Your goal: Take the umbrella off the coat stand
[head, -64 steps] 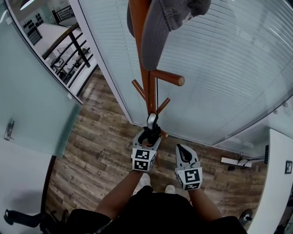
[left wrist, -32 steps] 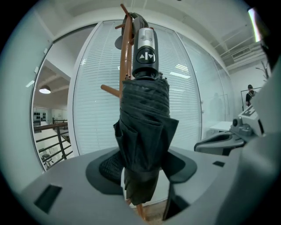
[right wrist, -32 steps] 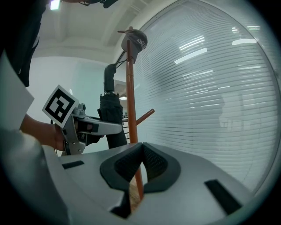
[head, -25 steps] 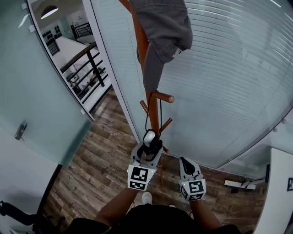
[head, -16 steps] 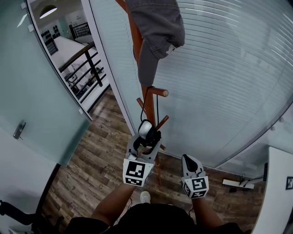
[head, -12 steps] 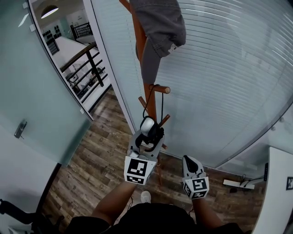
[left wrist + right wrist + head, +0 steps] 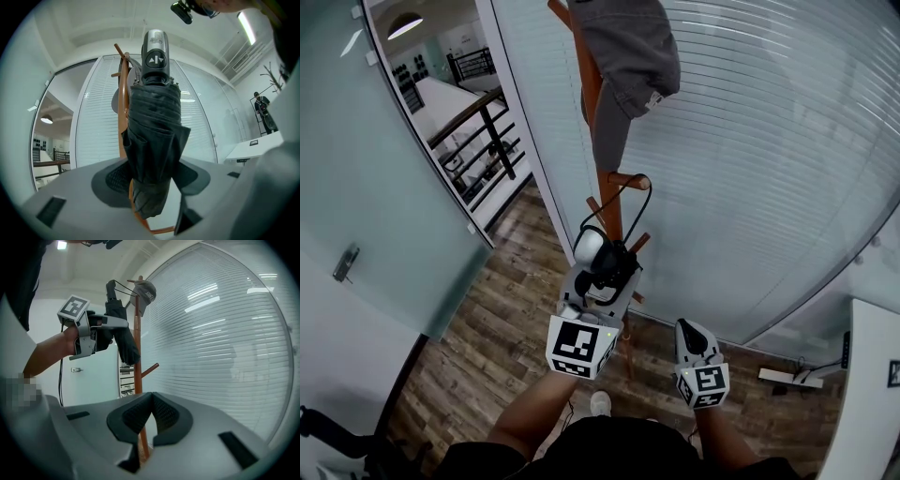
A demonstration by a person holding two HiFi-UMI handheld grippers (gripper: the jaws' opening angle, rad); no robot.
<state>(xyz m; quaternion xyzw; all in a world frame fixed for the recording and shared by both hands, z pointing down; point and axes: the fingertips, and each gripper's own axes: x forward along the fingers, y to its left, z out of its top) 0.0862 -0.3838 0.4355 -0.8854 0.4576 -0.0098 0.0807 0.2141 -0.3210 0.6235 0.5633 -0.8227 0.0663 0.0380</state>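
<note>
Two grippers sit low in the head view, near six o'clock, above a wood-plank floor (image 7: 497, 319). Far left, at nine o'clock, stands a frosted glass door (image 7: 384, 216) with a metal handle (image 7: 343, 263). Beyond it, at eleven o'clock, a black railing (image 7: 483, 122) shows.

Next comes the left gripper (image 7: 602, 281). Its jaws stand wide but are clamped on the folded black umbrella (image 7: 591, 247). In the left gripper view both pads press into the bunched canopy, and the silver handle end (image 7: 155, 47) points to twelve o'clock. The umbrella is held just in front of the wooden coat stand (image 7: 610, 214), at seven o'clock from the nearest peg (image 7: 628, 180). Its thin black strap (image 7: 649, 201) arcs from the handle end up to that peg's tip, where it appears hooked. A grey cap (image 7: 633, 42) hangs higher on the stand, at twelve o'clock.

At four o'clock from the umbrella is the right gripper (image 7: 690, 334), apart from the stand. In the right gripper view its pads meet, with nothing between them, and the umbrella appears at ten o'clock.

A glass wall with white blinds (image 7: 769, 141) fills the right side, from one to four o'clock. A white desk edge (image 7: 872, 375) shows at the far right.
</note>
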